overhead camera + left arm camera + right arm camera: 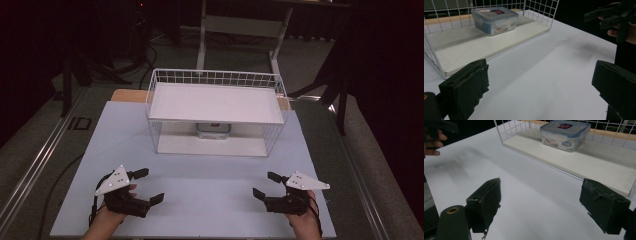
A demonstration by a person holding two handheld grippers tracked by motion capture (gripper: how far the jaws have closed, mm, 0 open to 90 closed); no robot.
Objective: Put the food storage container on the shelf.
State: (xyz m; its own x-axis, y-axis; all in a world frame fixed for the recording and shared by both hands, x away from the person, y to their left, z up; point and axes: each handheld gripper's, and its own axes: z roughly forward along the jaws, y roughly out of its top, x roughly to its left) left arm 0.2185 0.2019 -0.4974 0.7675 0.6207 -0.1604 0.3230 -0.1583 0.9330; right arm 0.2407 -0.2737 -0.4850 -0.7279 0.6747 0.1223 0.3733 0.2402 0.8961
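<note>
Jaws on both my grippers are spread wide, nothing held: left gripper (148,185) and right gripper (266,184) low over the white table (210,200), well apart from the food container (565,134) sitting at the back of the wire rack's (215,77) lower shelf. Risk imo: reaching in could snag wire or the upper shelf. Lid label's too blurry to read

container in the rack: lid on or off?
On. The container sits upright on the rack's lower shelf, its blue-rimmed lid seated flat on top.
</note>
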